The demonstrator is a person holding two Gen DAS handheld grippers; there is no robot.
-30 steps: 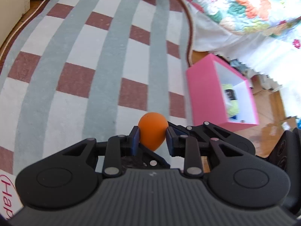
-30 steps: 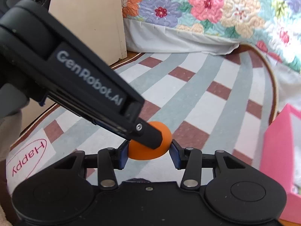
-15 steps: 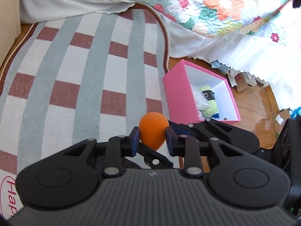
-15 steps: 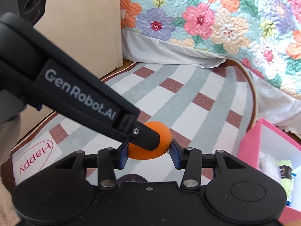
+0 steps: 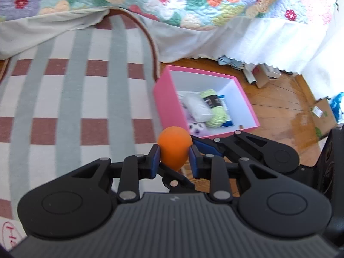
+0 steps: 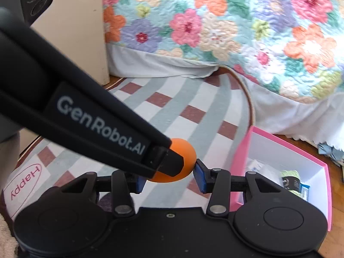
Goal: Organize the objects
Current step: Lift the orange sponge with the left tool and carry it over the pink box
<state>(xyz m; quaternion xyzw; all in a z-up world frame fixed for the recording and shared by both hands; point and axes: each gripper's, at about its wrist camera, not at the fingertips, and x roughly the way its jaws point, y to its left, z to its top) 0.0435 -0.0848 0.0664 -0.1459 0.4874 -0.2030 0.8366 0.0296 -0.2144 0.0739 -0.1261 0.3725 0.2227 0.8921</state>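
Orange ball [image 5: 174, 146] pinched in left hand-held gripper [image 5: 174, 161], also between right hand-held gripper [image 6: 169, 180] pads, near pink box [image 5: 166, 105]

Rug [image 5: 64, 99]: striped, brown checks (partly under the bed)
Quilt [image 6: 215, 21]: floral
Floor [image 5: 277, 107]: wood, cardboard scraps [image 5: 322, 111]

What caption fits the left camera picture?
Both grippers clamp an orange ball near the open pink box.

Left hand-held gripper [image 5: 174, 158] pinches orange ball [image 5: 174, 150]; pink box [image 5: 165, 101] beyond
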